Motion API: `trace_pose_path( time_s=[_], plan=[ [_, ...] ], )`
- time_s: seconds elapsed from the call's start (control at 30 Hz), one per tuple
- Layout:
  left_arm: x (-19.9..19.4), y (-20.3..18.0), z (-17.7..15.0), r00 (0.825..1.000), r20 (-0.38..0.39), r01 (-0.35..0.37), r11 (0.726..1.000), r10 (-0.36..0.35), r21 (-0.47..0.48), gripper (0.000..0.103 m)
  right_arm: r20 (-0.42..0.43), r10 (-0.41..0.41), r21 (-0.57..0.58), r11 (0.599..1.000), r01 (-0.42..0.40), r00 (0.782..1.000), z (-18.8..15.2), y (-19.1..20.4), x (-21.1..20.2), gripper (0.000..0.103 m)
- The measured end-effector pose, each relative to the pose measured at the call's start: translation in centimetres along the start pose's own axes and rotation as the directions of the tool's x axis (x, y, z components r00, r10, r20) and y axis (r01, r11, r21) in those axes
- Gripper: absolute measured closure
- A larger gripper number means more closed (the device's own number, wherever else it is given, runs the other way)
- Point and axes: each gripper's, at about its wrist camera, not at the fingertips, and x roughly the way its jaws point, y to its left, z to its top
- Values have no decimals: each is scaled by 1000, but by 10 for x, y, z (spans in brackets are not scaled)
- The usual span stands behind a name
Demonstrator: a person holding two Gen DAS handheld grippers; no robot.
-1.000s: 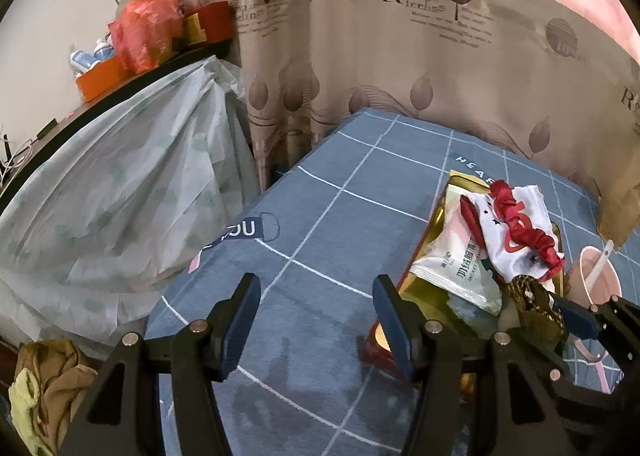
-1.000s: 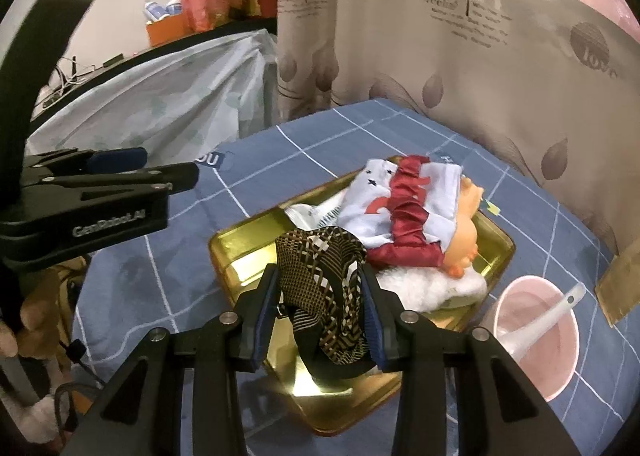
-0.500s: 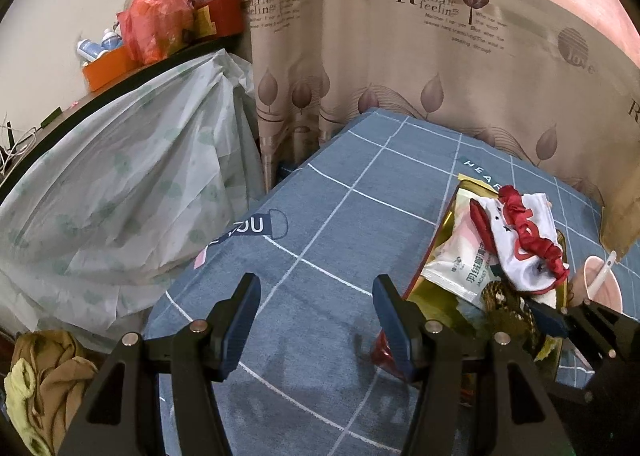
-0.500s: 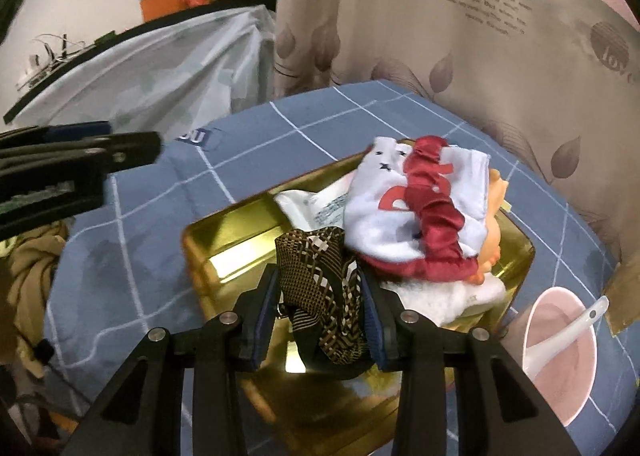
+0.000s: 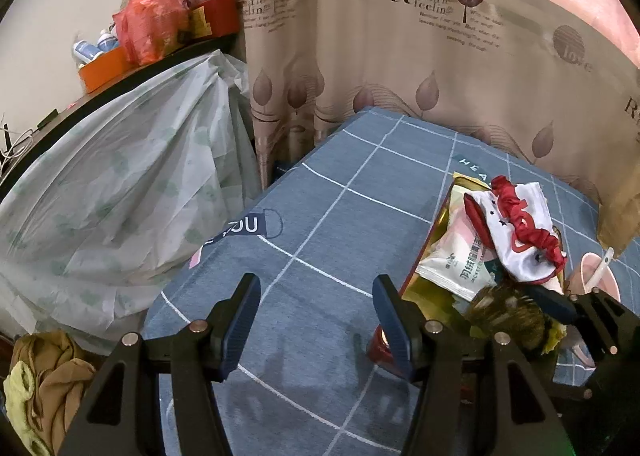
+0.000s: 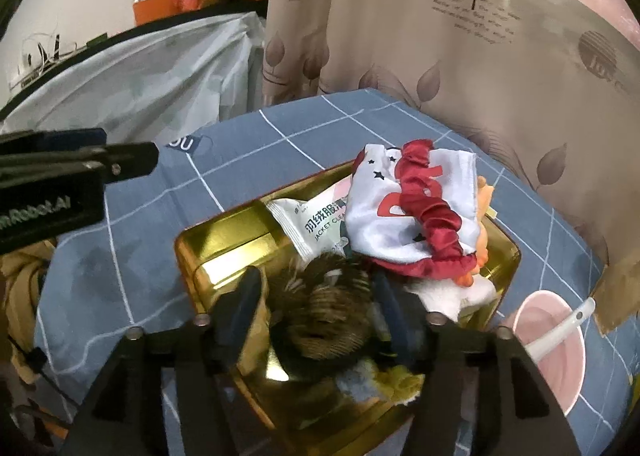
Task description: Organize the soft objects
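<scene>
As seen fr. wrist views: brown scrunchie (image 6: 324, 316) lies between right claw (image 6: 316, 314) fingers, over gold tray (image 6: 224, 240), grip unclear; left claw (image 5: 316, 320) released, farther.

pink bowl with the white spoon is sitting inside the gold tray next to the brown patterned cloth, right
Not quite. The pink bowl with the white spoon sits on the blue tablecloth outside the gold tray, as the right wrist view shows. The brown patterned cloth is in the tray.

Bowl (image 6: 554, 340) right of tray (image 6: 224, 240)
</scene>
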Motion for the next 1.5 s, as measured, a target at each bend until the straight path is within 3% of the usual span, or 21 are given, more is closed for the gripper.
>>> trace_pose_path(
  time_s=[0.2,0.33,0.43,0.5,0.73,1.1,1.5],
  plan=[
    [-2,-3,-1,1000,3,9,1000,-9,10,43,19,11,26,1000,-12,1000,0,-3,-15,42],
    [-2,-8,-2,1000,2,22,999,-22,25,43,30,6,71,997,-8,1000,-5,-8,-31,27],
    [-2,-14,-3,1000,0,28,999,-28,40,43,28,-4,96,995,1,1000,-9,-10,-43,26],
    [-2,-17,-4,999,-2,32,998,-32,48,43,17,-14,123,992,12,1000,-12,-13,-48,19],
    [-5,-24,-7,999,2,41,997,-42,65,43,8,-63,213,975,60,998,-27,-22,-68,7],
    [-8,-33,-9,999,11,46,995,-47,92,43,-37,-109,292,950,115,993,-44,-36,-69,5],
    [-11,-39,-11,998,15,52,992,-54,115,43,-48,-96,306,946,106,994,-47,-36,-68,5]
  ],
)
